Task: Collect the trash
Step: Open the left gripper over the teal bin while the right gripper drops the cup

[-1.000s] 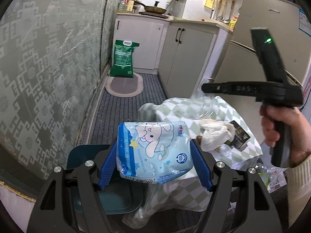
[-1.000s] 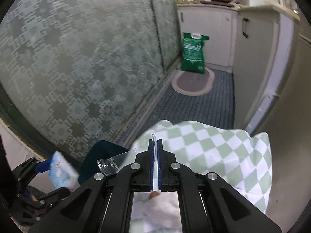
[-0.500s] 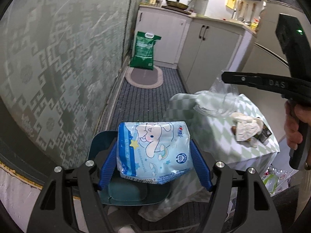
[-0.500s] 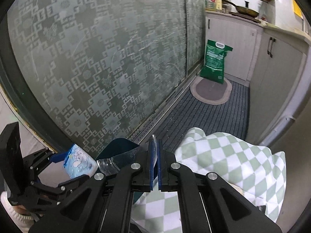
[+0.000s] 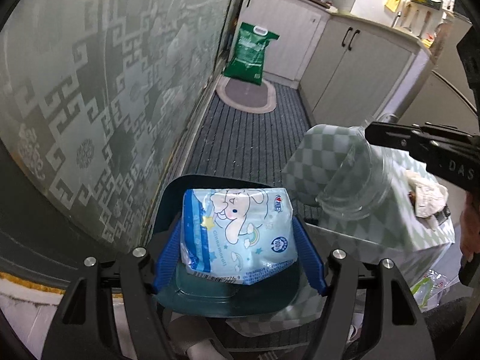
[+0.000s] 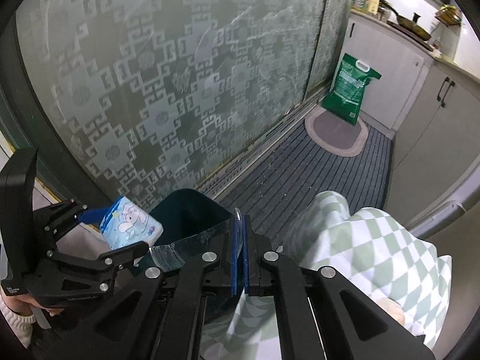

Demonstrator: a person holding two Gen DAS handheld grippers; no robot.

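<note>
left gripper [image 5: 238, 249] is out front, tipped down over the dark teal bin [image 5: 222, 297], its blue pads clamped on either side of a light blue tissue pack [image 5: 237, 234] with a cartoon rabbit printed on it. the pack hangs directly above the bin's open mouth, held clear of the rim. from the right wrist view the same left gripper [image 6: 120, 234] sits low at the left, angled toward the bin [image 6: 192, 210], with the tissue pack [image 6: 130, 226] gripped at its tip and a sleeved hand [image 6: 18, 309] behind it on the handle.

right gripper [image 6: 239, 258] has its blue pads pressed nearly together, pinching the thin edge of a clear plastic cup [image 6: 192, 246]; the cup trails off to the left, over the bin's near edge. in the left wrist view that right gripper [image 5: 420, 147] reaches in from the right, level, with the clear cup [image 5: 351, 189] hanging below its tip, tilted, beside the bin and in front of the green-and-white checked cloth [image 5: 327, 156].

on the cloth-covered surface lies a crumpled tissue [image 5: 426, 195]. farther back, a green bag [image 5: 249, 57] stands on the oval mat [image 5: 246, 96] by the white cabinets [image 5: 345, 63], with the patterned frosted glass door [image 6: 168, 84] running along the left.
</note>
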